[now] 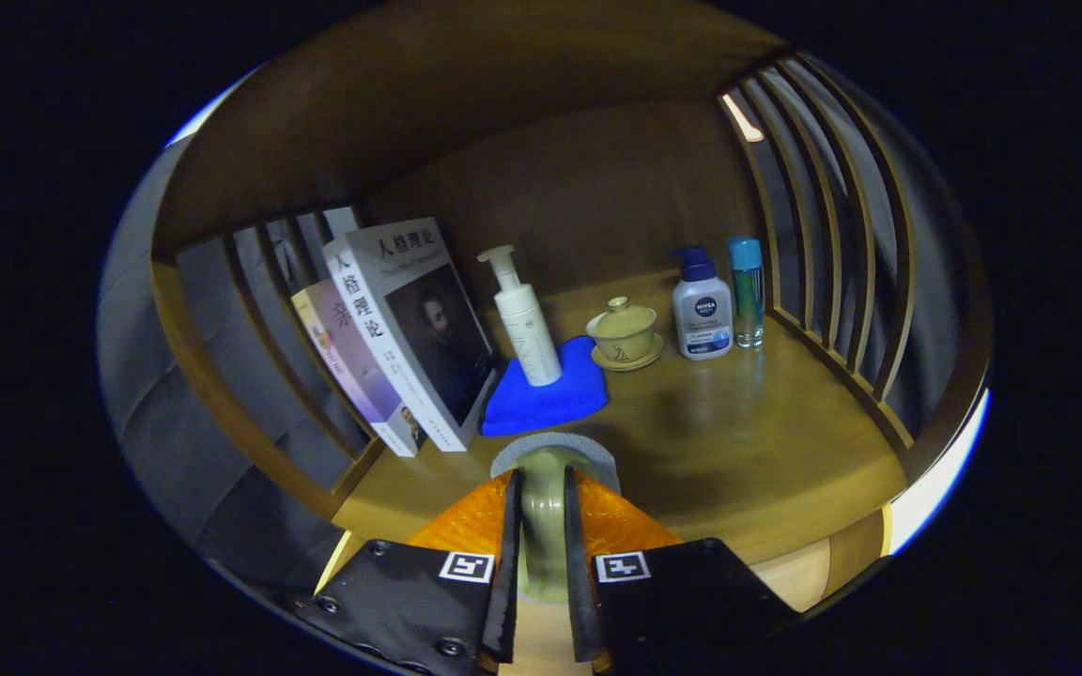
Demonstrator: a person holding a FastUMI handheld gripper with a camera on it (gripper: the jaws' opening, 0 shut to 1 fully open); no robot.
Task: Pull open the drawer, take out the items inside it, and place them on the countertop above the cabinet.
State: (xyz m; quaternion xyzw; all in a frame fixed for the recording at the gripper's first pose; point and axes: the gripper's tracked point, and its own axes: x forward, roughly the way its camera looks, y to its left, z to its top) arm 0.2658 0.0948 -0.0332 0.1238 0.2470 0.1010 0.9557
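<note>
Gripper [543, 540] fingers clamped on pale ceramic piece [544, 526], bottom centre, over countertop [738, 441]; rigid, glazed-slippery, fragile.

Hand-held gripper [541, 549] was held low over the tabletop [738, 441], fingers [507, 563] drawn nearly parallel, both pressed against a pale rounded object [544, 526], pointed toward the blue cloth [546, 399] just beyond.
</note>
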